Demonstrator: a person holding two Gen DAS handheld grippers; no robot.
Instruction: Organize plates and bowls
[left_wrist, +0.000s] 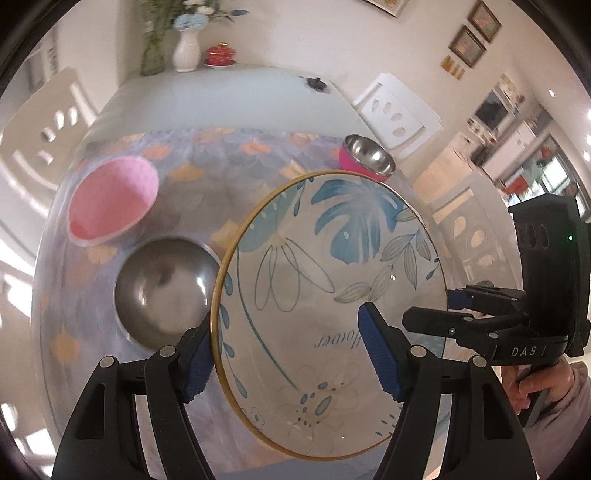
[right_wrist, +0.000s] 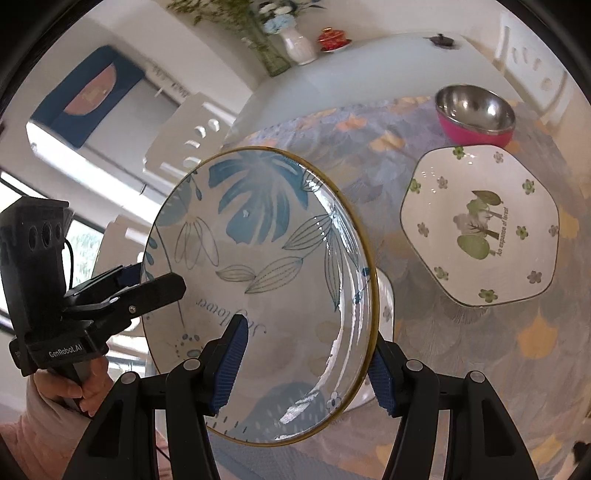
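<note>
A round blue-leaf plate (left_wrist: 325, 266) with a gold rim is held up off the table, tilted. My left gripper (left_wrist: 291, 354) is shut on its left rim, and my right gripper (right_wrist: 306, 365) is shut on its right rim (right_wrist: 369, 295). In the left wrist view a steel bowl (left_wrist: 166, 291) and a pink bowl (left_wrist: 110, 199) sit on the table to the left, and a pink-and-steel bowl (left_wrist: 365, 155) sits behind the plate. In the right wrist view a white hexagonal plate (right_wrist: 480, 229) with green trees lies flat to the right, and the pink-and-steel bowl (right_wrist: 476, 114) stands behind it.
The table has a floral purple cloth (right_wrist: 461, 354). At its far end stand a white vase (left_wrist: 187, 48), a glass vase (left_wrist: 153, 55), a red lidded cup (left_wrist: 221, 55) and a small dark object (left_wrist: 316, 84). White chairs (left_wrist: 399, 110) flank the table.
</note>
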